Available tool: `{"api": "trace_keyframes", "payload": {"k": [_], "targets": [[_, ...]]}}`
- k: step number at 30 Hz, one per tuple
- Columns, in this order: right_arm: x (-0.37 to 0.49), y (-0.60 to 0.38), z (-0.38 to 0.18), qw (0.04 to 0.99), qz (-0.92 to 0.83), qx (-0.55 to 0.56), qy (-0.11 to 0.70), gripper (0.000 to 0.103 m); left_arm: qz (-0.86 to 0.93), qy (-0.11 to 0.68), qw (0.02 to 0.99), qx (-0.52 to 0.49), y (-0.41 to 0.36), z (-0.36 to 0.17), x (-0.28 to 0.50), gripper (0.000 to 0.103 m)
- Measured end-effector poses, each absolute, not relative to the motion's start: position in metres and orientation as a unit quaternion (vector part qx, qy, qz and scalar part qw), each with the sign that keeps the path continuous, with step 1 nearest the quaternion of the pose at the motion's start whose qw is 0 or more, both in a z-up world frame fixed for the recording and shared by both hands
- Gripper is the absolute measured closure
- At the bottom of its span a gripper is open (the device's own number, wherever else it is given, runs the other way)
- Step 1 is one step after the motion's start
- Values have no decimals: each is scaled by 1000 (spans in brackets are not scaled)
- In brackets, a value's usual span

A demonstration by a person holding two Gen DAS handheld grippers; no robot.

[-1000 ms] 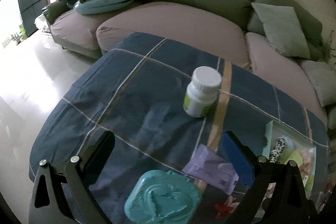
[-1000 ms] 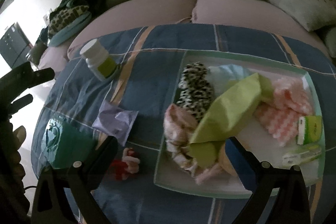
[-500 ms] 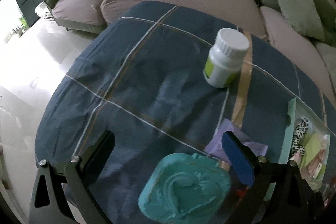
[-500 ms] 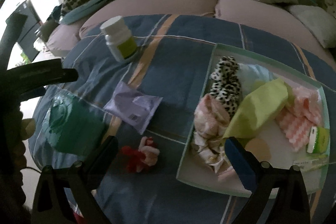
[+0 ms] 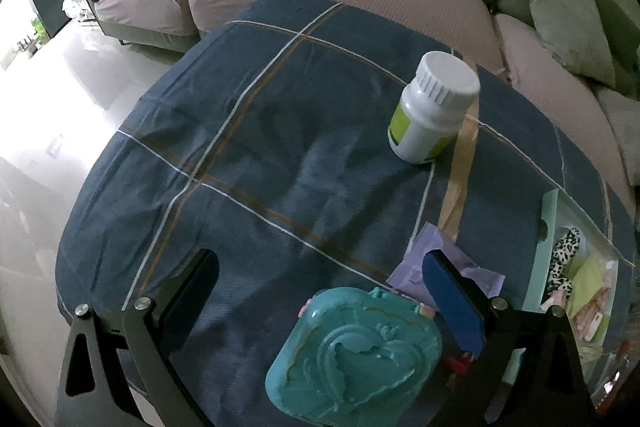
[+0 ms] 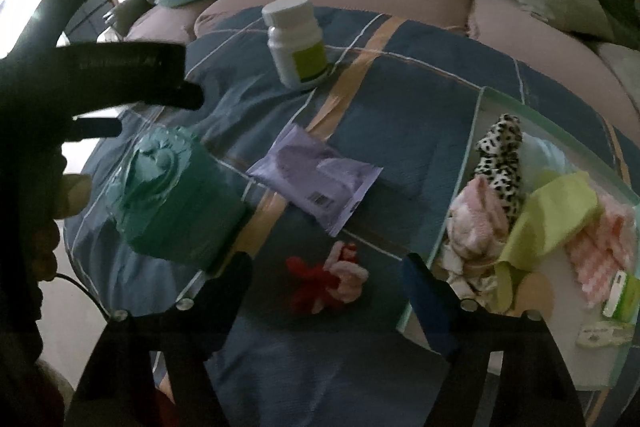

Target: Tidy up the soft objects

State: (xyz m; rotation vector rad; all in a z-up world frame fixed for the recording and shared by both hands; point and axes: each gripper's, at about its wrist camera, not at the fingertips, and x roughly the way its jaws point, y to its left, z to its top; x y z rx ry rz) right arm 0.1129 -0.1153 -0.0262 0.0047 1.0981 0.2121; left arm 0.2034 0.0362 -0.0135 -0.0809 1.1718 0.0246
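Right tongs (image 6: 326, 277), jaws closing, straddle red-pink scrunchie (image 6: 328, 281) beside tray edge (image 6: 460, 211).

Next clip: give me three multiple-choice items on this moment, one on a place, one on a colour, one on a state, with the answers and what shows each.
1. Where does the red-and-pink fabric scrunchie lie?
A. in the pale green tray
B. on the blue checked cloth, left of the tray
C. on the sofa

2. What colour is the flat wipes packet?
A. purple
B. yellow
C. black

3. How does the white pill bottle with the green label stand?
A. on its side
B. upright, cap on
C. upright, cap off

Answers: B, it lies on the blue checked cloth outside the pale green tray; A, its wrapper is purple; B, its ribbed cap tops an upright body.
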Motion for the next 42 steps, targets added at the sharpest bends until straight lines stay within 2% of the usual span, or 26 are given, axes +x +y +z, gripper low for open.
{"api": "trace_keyframes", "payload": {"k": [25,28,32,36,42], "targets": [[123,-101,-68,817,94,-22,568,37,1,557,830,-38,31,-16,204,2],[125,-102,-70,818,90,-15,568,44,1,558,829,-36,30,-17,204,2],[127,-103,-72,817,88,-12,569,46,-1,557,830,-35,27,-16,204,2],[129,-106,-73,820,83,-6,566,55,-7,559,828,-33,22,-18,205,2],[127,-110,-72,821,81,-3,564,60,-10,562,827,-25,16,-19,205,2]]}}
